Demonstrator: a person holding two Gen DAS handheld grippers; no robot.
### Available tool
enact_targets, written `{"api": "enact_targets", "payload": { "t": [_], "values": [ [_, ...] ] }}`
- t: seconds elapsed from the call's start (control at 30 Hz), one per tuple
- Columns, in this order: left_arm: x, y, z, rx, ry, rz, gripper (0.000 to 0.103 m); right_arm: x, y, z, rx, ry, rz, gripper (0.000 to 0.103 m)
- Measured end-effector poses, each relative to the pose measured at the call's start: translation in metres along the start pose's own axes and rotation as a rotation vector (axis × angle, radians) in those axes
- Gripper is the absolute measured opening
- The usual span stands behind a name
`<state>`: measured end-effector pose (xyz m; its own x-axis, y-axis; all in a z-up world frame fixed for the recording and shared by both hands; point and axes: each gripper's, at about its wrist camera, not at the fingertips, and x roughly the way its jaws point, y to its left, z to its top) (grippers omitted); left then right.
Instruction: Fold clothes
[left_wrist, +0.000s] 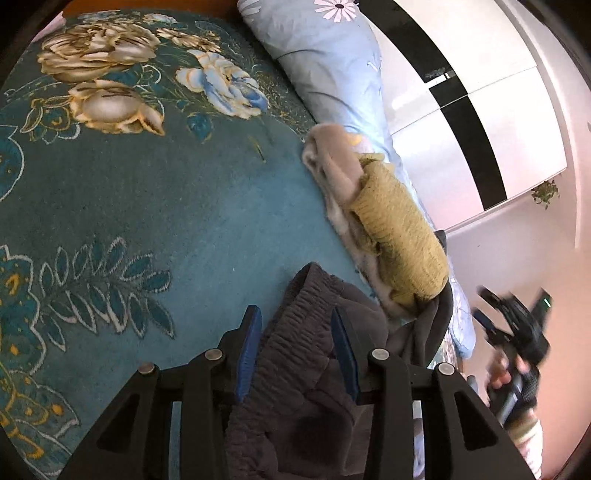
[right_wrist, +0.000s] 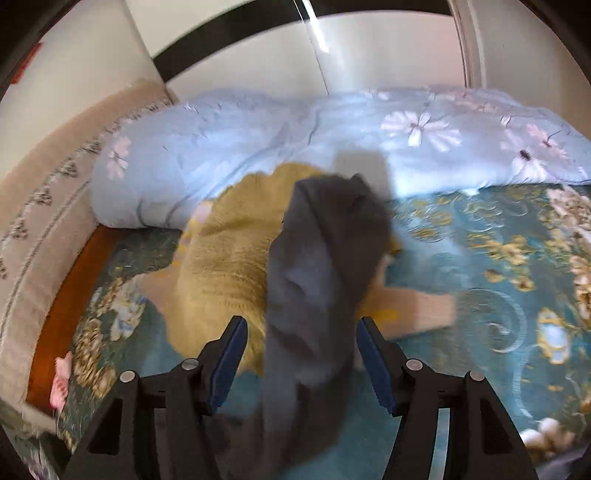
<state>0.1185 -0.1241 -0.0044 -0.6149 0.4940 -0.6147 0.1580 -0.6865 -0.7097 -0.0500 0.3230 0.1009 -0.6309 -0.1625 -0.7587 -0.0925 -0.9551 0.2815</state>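
Observation:
A dark grey garment with an elastic waistband (left_wrist: 299, 354) lies on the teal floral bedspread (left_wrist: 166, 192). My left gripper (left_wrist: 295, 319) is open, its blue-padded fingers either side of the waistband. My right gripper (right_wrist: 299, 326) is open too, with the same grey cloth (right_wrist: 317, 266) bunched between its fingers; the view is blurred. A mustard knitted garment (left_wrist: 399, 229) lies folded on a beige one (left_wrist: 332, 158); both show in the right wrist view, mustard (right_wrist: 229, 258) and beige (right_wrist: 417, 306). The right gripper also shows at the left wrist view's right edge (left_wrist: 517, 332).
A light blue flowered duvet (right_wrist: 295, 125) is rolled along the far side of the bed, also in the left wrist view (left_wrist: 325, 59). A white wardrobe with black stripes (left_wrist: 480, 110) stands beyond. A beige headboard cushion (right_wrist: 48, 177) and wooden bed edge (right_wrist: 62, 306) are at left.

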Motion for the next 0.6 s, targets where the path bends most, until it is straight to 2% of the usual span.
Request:
{"api": "enact_targets", "payload": {
  "t": [0.1,0.17,0.23,0.27,0.3,0.37,0.47,0.6],
  "values": [
    [-0.005,0.003,0.0,-0.011,-0.015,-0.008,0.04,0.032,0.008,0.0,0.053,0.026,0.004,0.065],
    [-0.008,0.003,0.0,-0.008,-0.021,-0.002,0.04,0.045,0.003,-0.006,0.08,0.041,-0.042,0.064],
    [-0.006,0.001,0.0,0.001,-0.016,-0.001,0.04,0.051,-0.002,-0.011,0.103,0.06,-0.073,0.045],
    [-0.005,-0.001,-0.001,0.007,-0.01,-0.003,0.04,0.052,-0.006,-0.013,0.111,0.071,-0.076,0.023],
    [-0.003,-0.002,-0.002,0.014,-0.004,-0.005,0.04,0.053,-0.011,-0.015,0.12,0.081,-0.078,0.007],
    [0.0,-0.005,-0.004,0.031,0.007,-0.005,0.04,0.042,-0.017,-0.017,0.12,0.059,-0.096,0.005],
    [0.002,-0.007,-0.005,0.046,0.009,0.005,0.04,0.004,-0.031,-0.022,0.153,-0.025,-0.046,0.005],
    [-0.001,-0.005,-0.004,0.043,-0.005,0.014,0.04,-0.057,-0.058,-0.059,0.146,-0.121,-0.019,0.005]
  ]
}}
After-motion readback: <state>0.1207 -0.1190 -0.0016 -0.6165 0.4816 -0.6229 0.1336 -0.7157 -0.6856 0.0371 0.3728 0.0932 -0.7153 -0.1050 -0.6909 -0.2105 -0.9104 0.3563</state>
